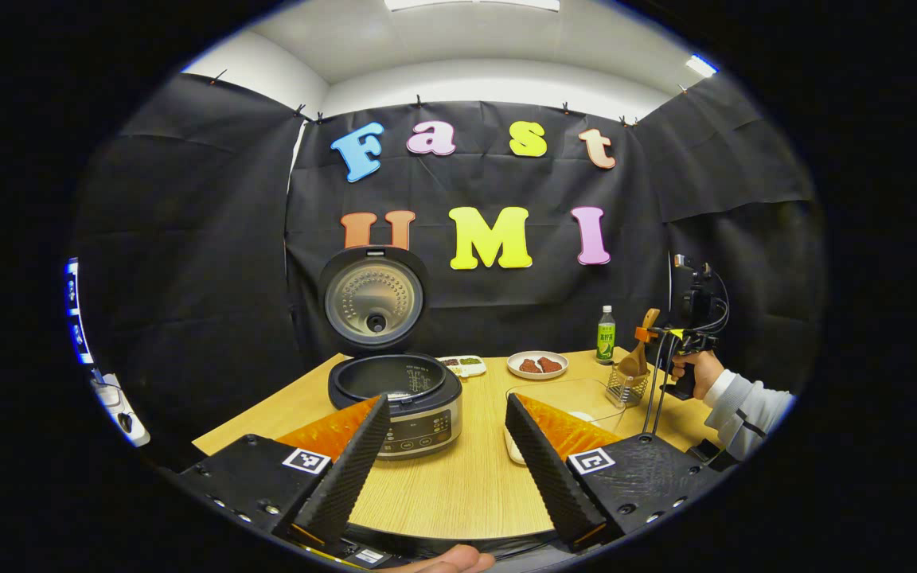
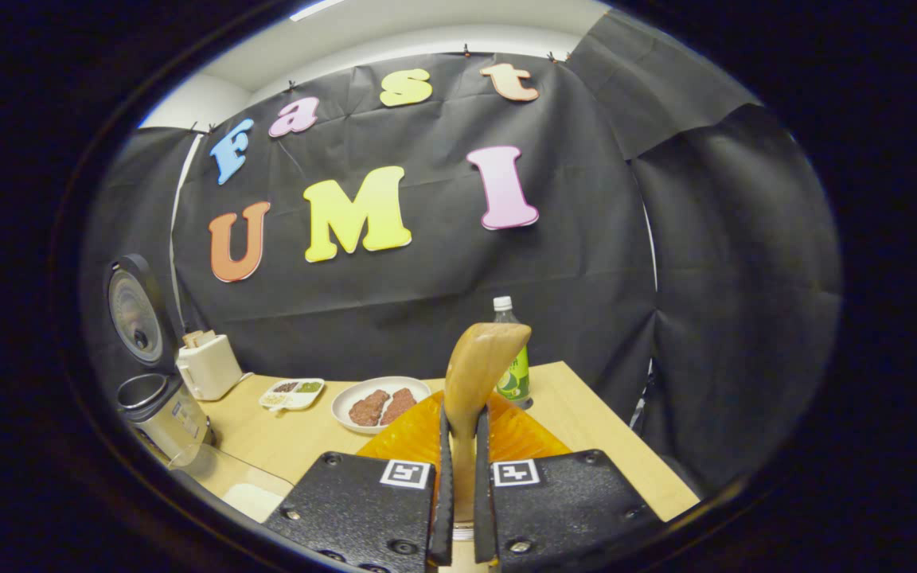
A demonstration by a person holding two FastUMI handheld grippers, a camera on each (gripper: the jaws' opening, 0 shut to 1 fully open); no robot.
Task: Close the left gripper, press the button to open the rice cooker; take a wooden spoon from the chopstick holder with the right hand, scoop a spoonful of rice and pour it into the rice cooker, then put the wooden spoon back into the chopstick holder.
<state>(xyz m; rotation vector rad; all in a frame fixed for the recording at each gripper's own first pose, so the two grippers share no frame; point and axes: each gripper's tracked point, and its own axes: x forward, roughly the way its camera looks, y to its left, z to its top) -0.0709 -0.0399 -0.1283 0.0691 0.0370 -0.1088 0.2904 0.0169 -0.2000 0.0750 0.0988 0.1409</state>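
one rice cooker (image 1: 404,398) lid up, one wooden spoon (image 2: 474,374) clenched by right gripper (image 2: 459,477), left gripper (image 1: 442,469) spread wide, one bottle (image 2: 513,374) behind the spoon, one plate (image 2: 379,406)

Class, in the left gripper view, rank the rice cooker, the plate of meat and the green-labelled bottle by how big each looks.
1. Rice cooker, lid up: clearly largest, though nearest the camera.
2. Plate of meat and bottle: similar in apparent size, one wide, one tall, so unranked.
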